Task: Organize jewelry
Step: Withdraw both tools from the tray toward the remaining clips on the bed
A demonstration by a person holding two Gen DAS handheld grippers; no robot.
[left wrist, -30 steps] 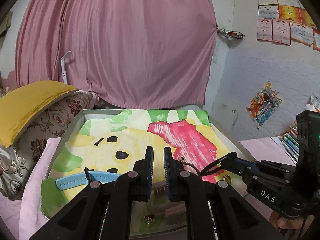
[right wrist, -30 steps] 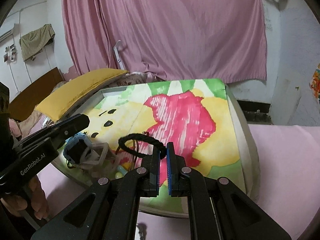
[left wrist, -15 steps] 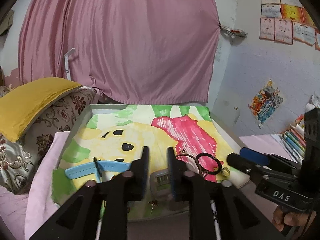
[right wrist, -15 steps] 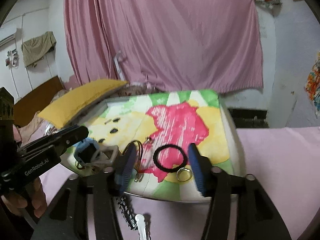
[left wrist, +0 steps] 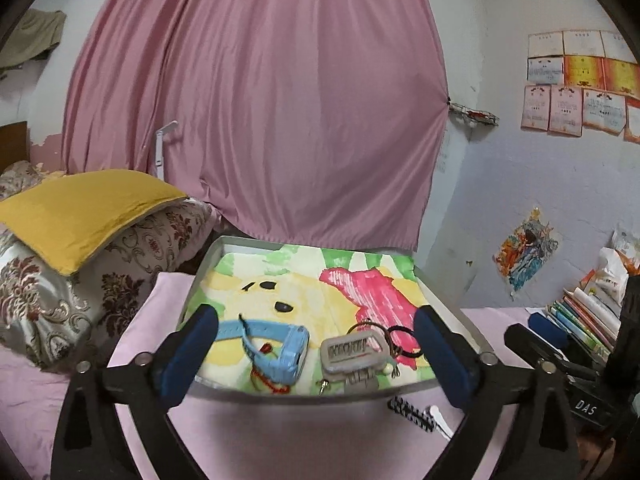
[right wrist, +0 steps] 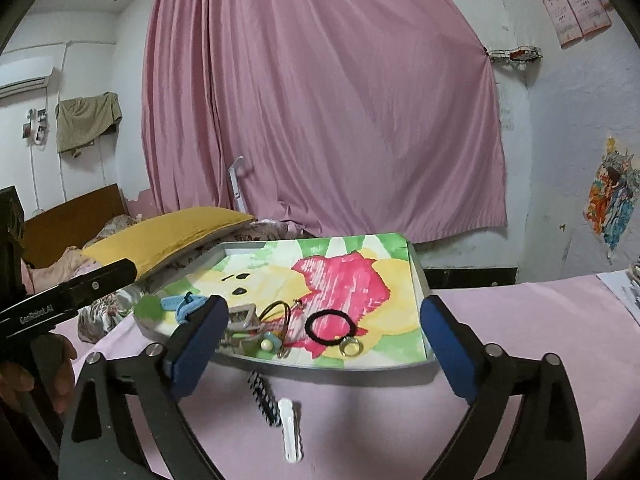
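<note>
A metal tray (left wrist: pixel 208 256) lined with a bright painted sheet lies on the pink bedsheet. On its near end are a blue watch (left wrist: pixel 280 344), a grey watch (left wrist: pixel 354 350) and a black hair tie (right wrist: pixel 330 328). A small ring (right wrist: pixel 350 347) and a brown cord (right wrist: pixel 280 312) lie close by. My left gripper (left wrist: pixel 316 314) is drawn back from the tray's near rim, its jaws opening wide and holding nothing. My right gripper (right wrist: pixel 324 306) hangs before the same rim, its jaws also opening, with nothing gripped. Each gripper shows at the edge of the other's view.
A black clip (right wrist: pixel 262 398) and a white clip (right wrist: pixel 290 430) lie on the sheet just short of the tray. A yellow cushion (left wrist: pixel 80 212) on patterned pillows sits to the left. Books (left wrist: pixel 576 320) are stacked at the right, and a pink curtain (left wrist: pixel 256 120) hangs behind.
Both grippers went from shut to wide open and pulled back and up from the tray. The right one let go of the black hair tie, which now lies on the tray beside the grey watch.
</note>
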